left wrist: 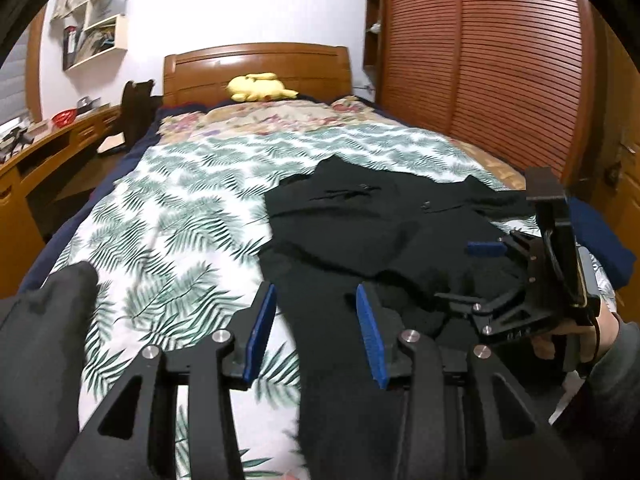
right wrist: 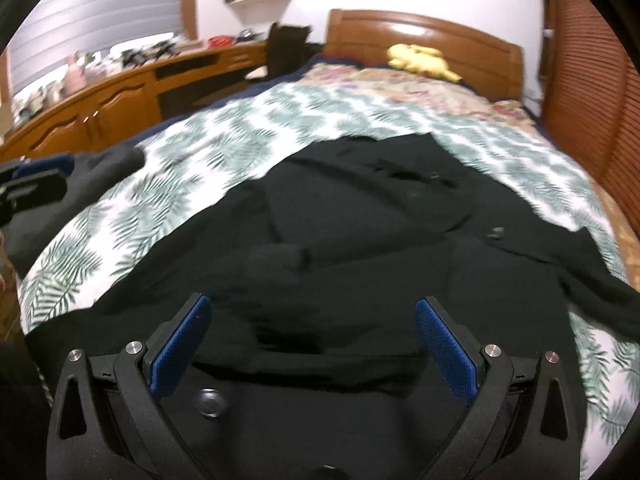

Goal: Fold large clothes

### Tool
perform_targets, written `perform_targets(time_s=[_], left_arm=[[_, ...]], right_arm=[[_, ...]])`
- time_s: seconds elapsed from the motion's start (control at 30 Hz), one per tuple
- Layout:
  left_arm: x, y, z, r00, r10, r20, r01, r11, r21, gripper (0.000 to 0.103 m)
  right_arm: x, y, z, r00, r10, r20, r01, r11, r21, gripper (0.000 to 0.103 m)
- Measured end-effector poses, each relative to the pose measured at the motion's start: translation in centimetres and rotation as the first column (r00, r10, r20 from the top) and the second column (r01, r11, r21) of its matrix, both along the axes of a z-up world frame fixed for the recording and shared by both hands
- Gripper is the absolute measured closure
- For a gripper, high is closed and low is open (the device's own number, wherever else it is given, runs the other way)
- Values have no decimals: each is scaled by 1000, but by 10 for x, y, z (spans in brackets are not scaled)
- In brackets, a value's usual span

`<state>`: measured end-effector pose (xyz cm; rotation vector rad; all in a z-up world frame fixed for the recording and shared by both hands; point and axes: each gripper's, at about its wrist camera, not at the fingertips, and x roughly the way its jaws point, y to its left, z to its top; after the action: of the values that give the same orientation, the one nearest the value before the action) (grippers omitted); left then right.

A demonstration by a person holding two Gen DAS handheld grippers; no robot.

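The bed [left wrist: 168, 216] with its fern-print cover bore the black garment [left wrist: 360, 232], spread near the foot with one flap apparently turned inward, so folding looked begun, with most folds left. The left gripper [left wrist: 316, 334] stood partly apart over its edge, clasping nothing. The right gripper [right wrist: 314, 344] gaped wide above the cloth, empty.

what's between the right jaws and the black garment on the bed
Nothing visible. The right gripper hangs with open jaws directly over the black garment, only air between them. The left gripper is off to the side, also over it.
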<state>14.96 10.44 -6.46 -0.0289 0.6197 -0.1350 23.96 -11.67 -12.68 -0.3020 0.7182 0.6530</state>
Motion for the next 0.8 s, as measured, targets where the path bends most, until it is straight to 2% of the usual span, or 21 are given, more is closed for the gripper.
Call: perform_targets(time_s=[0.13,0.43,0.63,0.8], left_arm=[[-6,14,-9,999,36,-10,-36,999,4,62],[-11,34,-18,995,102,-18,-102,995,-12,62],[-10,35,-19,993,115,-9,-116,993,-9,61],[-6,36,-21,993,119,-14,-119,993,-10,61]], right_arm=[[2,14,-16,1000,15,-21,-15,999,-38,0],[15,16,-46,996,8,-93,-15,997,-74,4],[16,16,-52,995,9,-99,-16,997,-76,4],[15,16,-53,995,27,-100,-35,996,-80,20]])
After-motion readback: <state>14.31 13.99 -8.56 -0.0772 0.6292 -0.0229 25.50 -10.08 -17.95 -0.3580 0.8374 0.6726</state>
